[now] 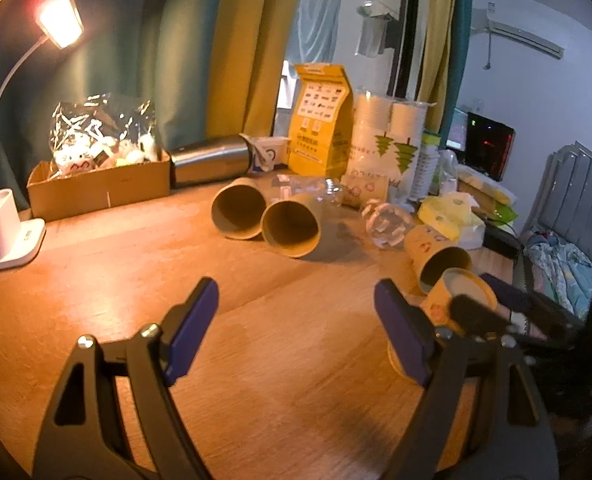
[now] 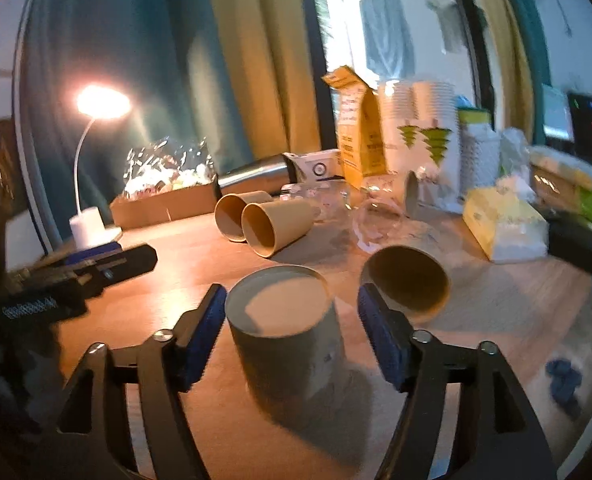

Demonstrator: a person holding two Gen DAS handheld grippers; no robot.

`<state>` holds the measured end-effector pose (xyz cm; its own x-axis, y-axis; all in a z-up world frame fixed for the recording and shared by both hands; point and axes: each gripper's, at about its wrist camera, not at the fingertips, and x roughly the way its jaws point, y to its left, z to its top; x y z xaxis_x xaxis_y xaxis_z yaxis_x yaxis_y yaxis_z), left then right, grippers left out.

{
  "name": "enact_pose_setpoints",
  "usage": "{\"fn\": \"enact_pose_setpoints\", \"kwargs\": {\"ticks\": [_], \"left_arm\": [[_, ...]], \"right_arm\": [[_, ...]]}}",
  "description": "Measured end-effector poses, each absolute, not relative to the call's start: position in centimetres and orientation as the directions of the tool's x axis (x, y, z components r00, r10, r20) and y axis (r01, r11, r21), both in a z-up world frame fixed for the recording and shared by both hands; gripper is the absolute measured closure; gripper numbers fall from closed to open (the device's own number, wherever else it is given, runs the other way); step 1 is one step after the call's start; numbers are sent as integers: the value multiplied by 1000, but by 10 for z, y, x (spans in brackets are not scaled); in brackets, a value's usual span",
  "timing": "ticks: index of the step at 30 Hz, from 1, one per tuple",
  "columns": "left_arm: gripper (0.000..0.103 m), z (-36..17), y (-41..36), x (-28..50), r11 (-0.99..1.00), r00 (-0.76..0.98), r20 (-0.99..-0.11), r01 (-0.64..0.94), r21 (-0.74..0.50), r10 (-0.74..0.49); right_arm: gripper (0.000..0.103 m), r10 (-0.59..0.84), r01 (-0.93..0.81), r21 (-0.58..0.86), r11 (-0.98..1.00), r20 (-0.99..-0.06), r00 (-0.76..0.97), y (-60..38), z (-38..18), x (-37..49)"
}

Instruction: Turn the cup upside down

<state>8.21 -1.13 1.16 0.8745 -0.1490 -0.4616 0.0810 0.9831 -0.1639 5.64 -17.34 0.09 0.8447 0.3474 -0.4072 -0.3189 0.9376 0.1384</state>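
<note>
A paper cup (image 2: 288, 332) stands upside down on the wooden table, base up, between the pads of my right gripper (image 2: 292, 334), which is open with gaps on both sides. In the left wrist view the same cup (image 1: 452, 300) shows at the right with the right gripper (image 1: 492, 312) around it. My left gripper (image 1: 296, 332) is open and empty over bare table. Three more paper cups lie on their sides: two together (image 1: 292, 228) (image 1: 238, 210) and one near the inverted cup (image 2: 408, 280) (image 1: 436, 256).
A lit desk lamp (image 1: 12, 236) stands at the left. A cardboard box (image 1: 96, 188), a steel flask (image 1: 212, 160), a yellow bag (image 1: 322, 120), stacked cup sleeves (image 1: 388, 140), clear plastic cups (image 1: 388, 220) and a tissue pack (image 2: 504, 224) line the back and right.
</note>
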Motion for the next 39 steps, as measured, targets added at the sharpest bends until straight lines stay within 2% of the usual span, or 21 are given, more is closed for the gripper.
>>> {"fn": "enact_pose_setpoints", "kwargs": {"ticks": [4,10,18,39], "left_arm": [[21,15,-20,71,982,884,-435,116,-147,-169],[21,23,-34,47,981,909,-371,163,-104,-190],[21,20,-37,53,983,896,-405,159,-96,-184],[21,18,-42,55,989,902,-407,138,-47,-145]], "right_arm": [[26,302,-263,152,953,-414,858,-189,16,33],[22,238,-223,85,971,-426,873,-178,23,19],[22,243,-214,115,970,-448,861,-178,10,24],[22,232,-199,120,973,-447,864,-182,7,25]]}}
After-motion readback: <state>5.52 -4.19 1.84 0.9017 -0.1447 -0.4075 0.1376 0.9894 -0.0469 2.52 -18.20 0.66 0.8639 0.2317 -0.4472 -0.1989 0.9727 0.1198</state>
